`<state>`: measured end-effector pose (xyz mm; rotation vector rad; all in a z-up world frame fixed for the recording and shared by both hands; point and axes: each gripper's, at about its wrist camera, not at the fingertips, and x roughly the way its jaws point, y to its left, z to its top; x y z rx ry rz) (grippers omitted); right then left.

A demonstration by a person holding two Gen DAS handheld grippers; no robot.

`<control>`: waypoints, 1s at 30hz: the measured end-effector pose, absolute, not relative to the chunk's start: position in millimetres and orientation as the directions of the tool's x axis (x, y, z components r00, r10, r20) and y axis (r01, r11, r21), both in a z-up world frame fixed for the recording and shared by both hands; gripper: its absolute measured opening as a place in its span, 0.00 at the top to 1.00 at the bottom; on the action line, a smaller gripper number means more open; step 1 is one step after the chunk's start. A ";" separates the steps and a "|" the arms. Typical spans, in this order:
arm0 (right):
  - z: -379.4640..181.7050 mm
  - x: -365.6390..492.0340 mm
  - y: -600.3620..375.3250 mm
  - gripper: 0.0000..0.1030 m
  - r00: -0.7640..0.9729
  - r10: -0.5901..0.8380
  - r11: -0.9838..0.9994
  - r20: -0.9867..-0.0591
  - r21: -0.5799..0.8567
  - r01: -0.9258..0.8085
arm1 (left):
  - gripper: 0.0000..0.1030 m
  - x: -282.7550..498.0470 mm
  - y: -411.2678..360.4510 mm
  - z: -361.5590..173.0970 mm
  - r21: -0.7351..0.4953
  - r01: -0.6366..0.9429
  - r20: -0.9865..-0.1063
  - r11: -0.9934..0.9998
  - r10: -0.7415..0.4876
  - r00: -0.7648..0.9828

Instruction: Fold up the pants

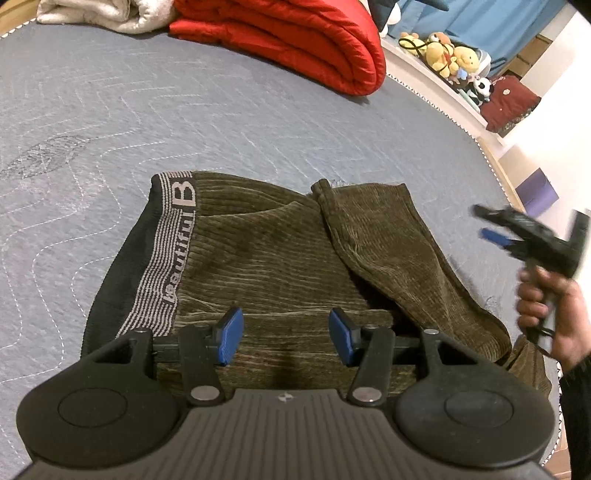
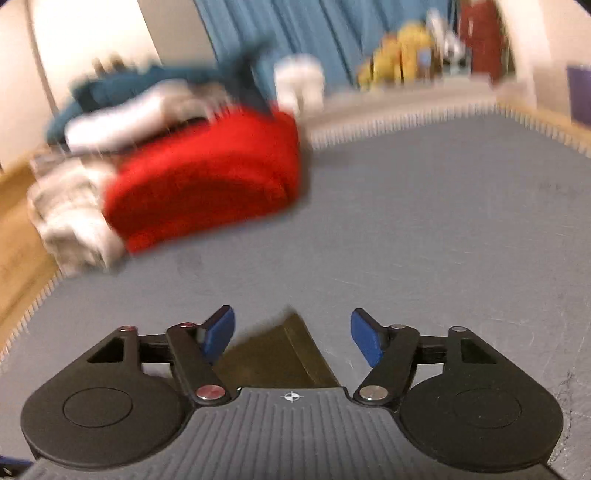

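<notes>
The olive corduroy pants (image 1: 280,258) lie folded on the grey quilted bed cover (image 1: 110,110), the striped waistband (image 1: 162,266) along their left side and one leg doubled over on the right. The left gripper (image 1: 286,334) hangs low over the near edge of the pants, its blue pads apart with nothing pinched between them. The right gripper (image 2: 291,338), held in a hand (image 1: 543,314) off to the right of the pants, stands wide open and empty, with only a corner of the pants showing below it. At the far side of the bed sit a rolled red quilt (image 1: 295,40) and a pale blanket (image 1: 107,14), well apart from the pants. Stuffed toys (image 1: 447,55) line a ledge beyond the bed's edge. The bed cover right around the pants is bare.
</notes>
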<state>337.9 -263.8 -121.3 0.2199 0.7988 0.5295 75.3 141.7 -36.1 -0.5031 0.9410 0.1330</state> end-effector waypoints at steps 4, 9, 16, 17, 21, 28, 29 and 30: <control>-161.3 364.4 -231.4 0.24 0.509 0.441 0.878 -0.740 0.239 -0.414 | 0.44 78.2 141.6 -38.8 -0.346 -0.332 -0.807 0.878 -0.097 0.583; -199.2 383.3 -195.2 0.28 0.423 0.385 0.868 -0.820 0.167 -0.467 | 0.44 81.5 145.0 -42.7 -0.340 -0.346 -0.815 0.875 -0.090 0.573; -183.0 370.7 -178.4 0.91 0.377 0.464 0.714 -0.801 0.087 -0.694 | 0.44 90.3 142.9 -48.6 -0.333 -0.351 -0.824 0.875 -0.089 0.559; -168.6 371.9 -189.1 0.91 0.391 0.499 0.709 -0.773 0.105 -0.697 | 0.44 91.0 142.2 -50.1 -0.331 -0.349 -0.826 0.877 -0.090 0.556; -106.9 391.8 -279.2 0.98 0.577 0.624 0.778 -0.526 0.350 -0.522 | 0.44 92.8 142.7 -52.9 -0.320 -0.352 -0.830 0.880 -0.081 0.553; -131.3 357.0 -516.0 0.98 0.922 -0.169 0.755 -0.348 0.555 0.348 | 0.44 97.7 144.8 -55.2 -0.313 -0.367 -0.833 0.876 -0.068 0.549; -151.4 351.2 -545.3 0.98 0.876 -0.254 0.691 -0.411 0.556 0.461 | 0.44 98.4 144.7 -55.9 -0.312 -0.368 -0.834 0.876 -0.067 0.548; -170.4 346.8 -568.2 0.98 0.821 -0.308 0.639 -0.481 0.534 0.553 | 0.44 99.0 144.5 -56.6 -0.309 -0.369 -0.835 0.877 -0.064 0.546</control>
